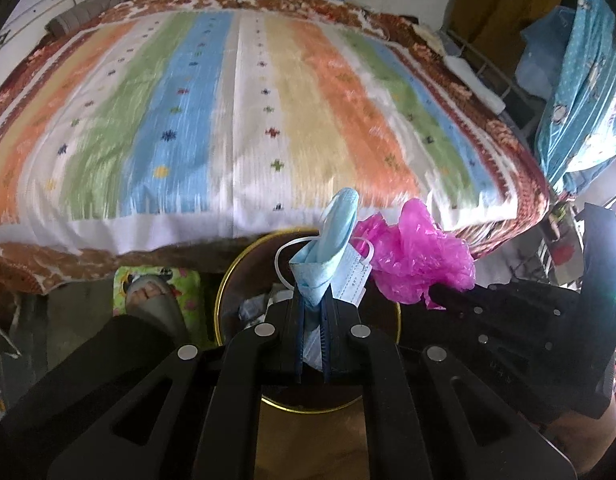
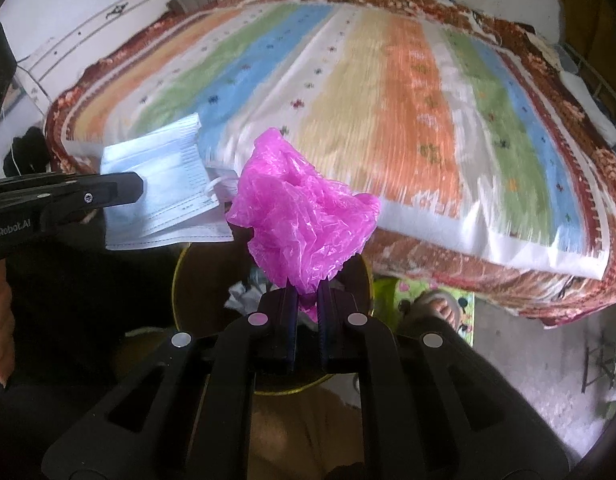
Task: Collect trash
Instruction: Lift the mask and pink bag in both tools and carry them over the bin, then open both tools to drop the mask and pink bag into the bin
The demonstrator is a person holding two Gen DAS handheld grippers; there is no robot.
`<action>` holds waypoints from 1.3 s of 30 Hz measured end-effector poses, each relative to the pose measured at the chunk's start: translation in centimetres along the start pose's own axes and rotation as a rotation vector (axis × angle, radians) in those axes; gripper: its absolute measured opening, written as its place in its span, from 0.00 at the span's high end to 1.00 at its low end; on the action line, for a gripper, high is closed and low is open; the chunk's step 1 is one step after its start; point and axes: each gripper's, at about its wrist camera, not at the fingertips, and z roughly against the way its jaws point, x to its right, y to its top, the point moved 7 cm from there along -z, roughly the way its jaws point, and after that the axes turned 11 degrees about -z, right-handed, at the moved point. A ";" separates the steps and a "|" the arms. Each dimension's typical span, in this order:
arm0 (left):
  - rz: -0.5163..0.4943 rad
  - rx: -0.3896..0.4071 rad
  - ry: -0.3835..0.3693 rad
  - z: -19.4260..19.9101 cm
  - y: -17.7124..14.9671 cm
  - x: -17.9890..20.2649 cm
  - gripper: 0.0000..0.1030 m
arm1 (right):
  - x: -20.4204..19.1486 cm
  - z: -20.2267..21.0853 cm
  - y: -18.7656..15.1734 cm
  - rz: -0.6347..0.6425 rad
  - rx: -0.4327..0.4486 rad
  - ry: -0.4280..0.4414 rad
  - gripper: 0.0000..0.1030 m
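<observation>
My left gripper (image 1: 312, 300) is shut on a folded light-blue face mask (image 1: 332, 240), whose white ear loops hang at its sides. Just right of it, a crumpled pink plastic bag (image 1: 412, 252) is pinched in my right gripper (image 1: 436, 290). In the right wrist view the right gripper (image 2: 308, 296) is shut on the pink bag (image 2: 303, 216), and the left gripper (image 2: 137, 188) comes in from the left with the mask (image 2: 167, 184). Both items hang over a round dark bin with a gold rim (image 1: 221, 284) (image 2: 176, 280); white paper scraps (image 2: 237, 294) lie inside.
A bed with a striped bedspread (image 1: 267, 100) fills the view beyond the bin. A person's sandalled foot (image 1: 151, 296) (image 2: 440, 308) stands on a green patterned mat beside the bin. A blue cloth (image 1: 588, 80) hangs at the right, by a metal rack.
</observation>
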 end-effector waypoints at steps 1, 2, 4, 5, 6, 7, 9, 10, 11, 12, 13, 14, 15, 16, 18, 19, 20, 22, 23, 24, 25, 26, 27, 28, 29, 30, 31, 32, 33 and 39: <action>0.008 -0.018 0.000 -0.5 -0.2 0.0 0.94 | 0.0 -0.4 -0.3 -0.007 -0.018 -0.002 0.93; 0.013 -0.030 0.000 -0.7 -0.3 -0.1 0.94 | 0.0 -0.7 -0.5 -0.010 -0.029 -0.006 0.93; 0.033 -0.065 0.006 -1.7 -0.6 -0.2 0.94 | 0.1 -1.6 -1.0 -0.019 -0.062 -0.016 0.93; 0.038 -0.077 0.009 -2.0 -0.7 -0.3 0.94 | 0.1 -1.9 -1.1 -0.023 -0.072 -0.017 0.93; 0.048 -0.093 0.013 -2.5 -0.8 -0.4 0.94 | 0.1 -2.3 -1.3 -0.032 -0.090 -0.017 0.93; 0.059 -0.109 0.015 -2.9 -1.0 -0.5 0.94 | 0.3 -2.7 -1.5 -0.042 -0.106 -0.015 0.93; 0.074 -0.137 0.018 -3.7 -1.3 -0.7 0.94 | 0.4 -3.5 -1.8 -0.064 -0.136 -0.011 0.93; 0.083 -0.152 0.021 -4.1 -1.4 -0.9 0.94 | 0.6 -3.9 -1.8 -0.067 -0.145 -0.022 0.93; 0.094 -0.168 0.026 -4.6 -1.6 -1.1 0.94 | 0.7 -4.1 -1.9 -0.066 -0.149 -0.032 0.93; 0.103 -0.179 0.031 -4.9 -1.6 -1.3 0.94 | 0.7 -4.5 -1.9 -0.063 -0.158 -0.044 0.93; 0.120 -0.194 0.045 -5.4 -1.7 -1.7 0.94 | 0.8 -5.0 -2.0 -0.063 -0.170 -0.055 0.93; 0.131 -0.202 0.058 -5.8 -1.7 -2.0 0.94 | 0.9 -5.5 -2.1 -0.066 -0.185 -0.062 0.93; 0.137 -0.208 0.070 -6.0 -1.7 -2.3 0.94 | 0.9 -5.9 -2.2 -0.070 -0.198 -0.063 0.93; 0.145 -0.219 0.076 -6.4 -1.7 -2.5 0.94 | 1.0 -6.4 -2.3 -0.077 -0.216 -0.063 0.93; 0.168 -0.241 0.069 -7.1 -1.8 -2.9 0.94 | 1.2 -7.3 -2.5 -0.084 -0.246 -0.065 0.93; 0.176 -0.253 0.072 -7.5 -1.8 -3.2 0.94 | 1.2 -7.7 -2.5 -0.084 -0.256 -0.067 0.93; 0.187 -0.262 0.080 -7.9 -1.8 -3.6 0.94 | 1.3 -8.0 -2.6 -0.085 -0.265 -0.070 0.93; 0.206 -0.278 0.085 -8.4 -1.9 -4.1 0.94 | 1.5 -8.9 -2.9 -0.102 -0.295 -0.070 0.93; 0.219 -0.288 0.081 -8.6 -1.9 -4.4 0.94 | 1.6 -9.3 -3.0 -0.111 -0.307 -0.069 0.93; 0.225 -0.291 0.080 -8.7 -2.0 -4.5 0.94 | 1.6 -9.4 -3.0 -0.116 -0.313 -0.069 0.93; 0.229 -0.294 0.080 -8.8 -2.0 -4.6 0.94 | 1.6 -9.7 -3.1 -0.118 -0.320 -0.071 0.93; 0.230 -0.295 0.079 -8.9 -2.0 -4.6 0.94 | 1.7 -9.8 -3.1 -0.119 -0.322 -0.072 0.93; 0.234 -0.297 0.075 -9.0 -2.0 -4.6 0.94 | 1.6 -9.9 -3.1 -0.119 -0.325 -0.073 0.93; 0.240 -0.300 0.069 -9.1 -2.1 -4.6 0.94 | 1.6 -10.0 -3.2 -0.120 -0.327 -0.073 0.93; 0.245 -0.304 0.067 -9.2 -2.1 -4.7 0.94 | 1.6 -10.1 -3.2 -0.123 -0.329 -0.074 0.93; 0.249 -0.305 0.066 -9.3 -2.1 -4.8 0.94 | 1.7 -10.2 -3.2 -0.126 -0.330 -0.074 0.93; 0.254 -0.305 0.065 -9.4 -2.1 -4.9 0.94 | 1.7 -10.3 -3.1 -0.128 -0.332 -0.076 0.93; 0.256 -0.302 0.068 -9.4 -2.1 -4.9 0.94 | 1.7 -10.4 -3.2 -0.133 -0.334 -0.076 0.93; 0.257 -0.298 0.067 -9.4 -2.0 -4.9 0.94 | 1.7 -10.5 -3.1 -0.136 -0.335 -0.076 0.93; 0.261 -0.259 0.097 -9.0 -1.2 -5.1 0.59 | 2.0 -10.1 -2.3 -0.169 -0.295 -0.068 0.55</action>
